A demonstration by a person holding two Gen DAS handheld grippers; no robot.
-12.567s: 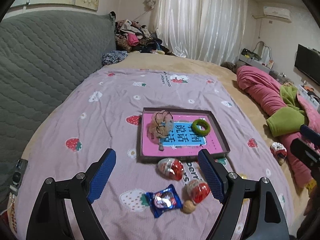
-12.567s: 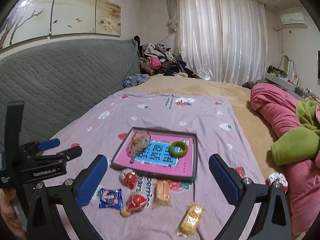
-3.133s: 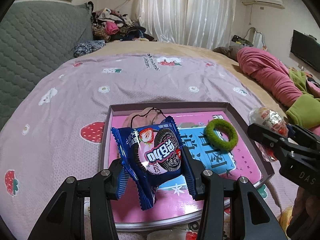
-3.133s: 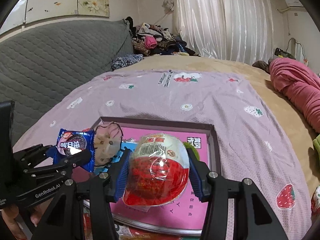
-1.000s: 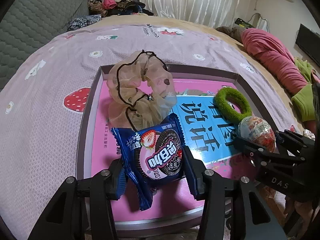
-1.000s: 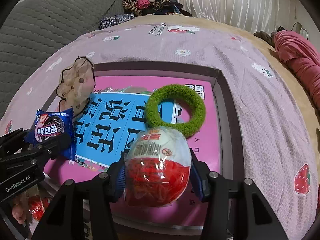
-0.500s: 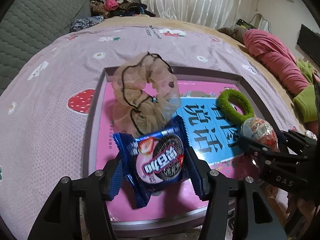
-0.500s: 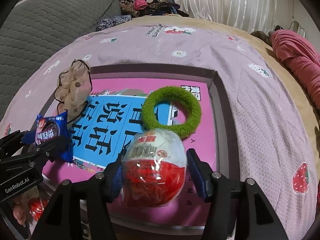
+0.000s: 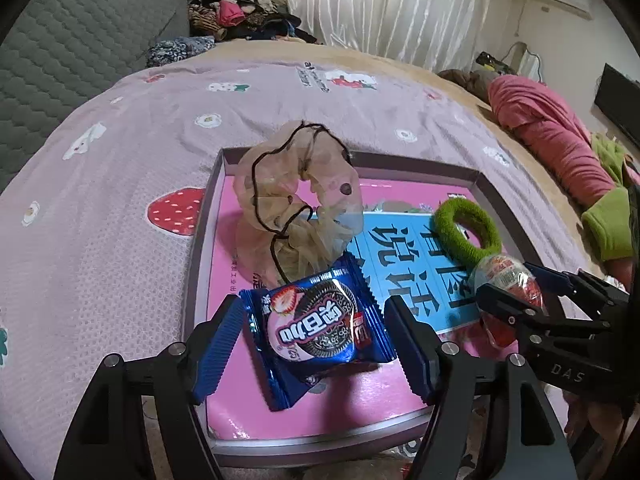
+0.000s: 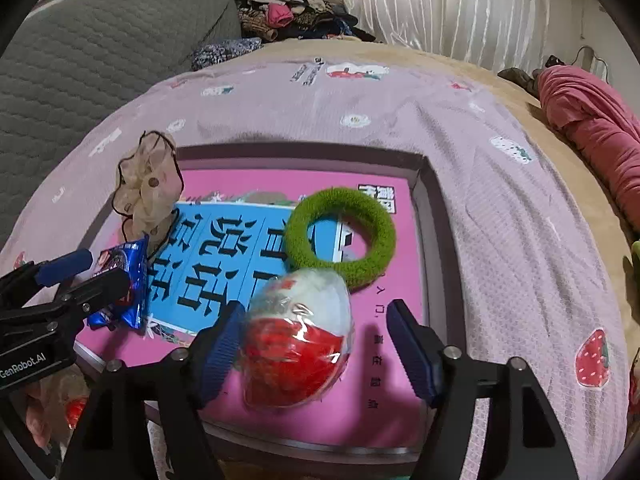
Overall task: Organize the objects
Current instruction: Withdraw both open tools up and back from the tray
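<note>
Between the blue pads of the left gripper (image 9: 316, 344) sits a blue cookie packet (image 9: 316, 330), printed with a sandwich cookie, a strawberry and white Chinese characters. The jaws are opening; gaps show on both sides, so the packet is released, lying tilted over the pink floor of the tray (image 9: 224, 446). "GenRobot.AI" is printed on this gripper's body in the right wrist view.

The right gripper (image 10: 316, 344) is also opening its jaws. A wrapped red-and-white chocolate egg (image 10: 298, 336) lies between them, apart from the right pad and close against the left one; whether it touches there I cannot tell. "DAS" can be read on this gripper in the left wrist view.

The tray floor carries a blue panel with large black Chinese characters (image 10: 224, 256). A beige sheer scrunchie (image 9: 298, 200) edged in black stands just beyond the packet, and a green fuzzy hair ring (image 10: 342, 236) lies just beyond the egg.

The tray rests on a lilac bedspread (image 9: 120, 168) printed with strawberries and flowers. A grey quilted headboard (image 10: 100, 60) rises at left, white curtains (image 9: 392, 8) hang behind, and a pink quilt (image 9: 548, 136) is bundled at right. Pink floor lies bare along the tray's near edge and right side.
</note>
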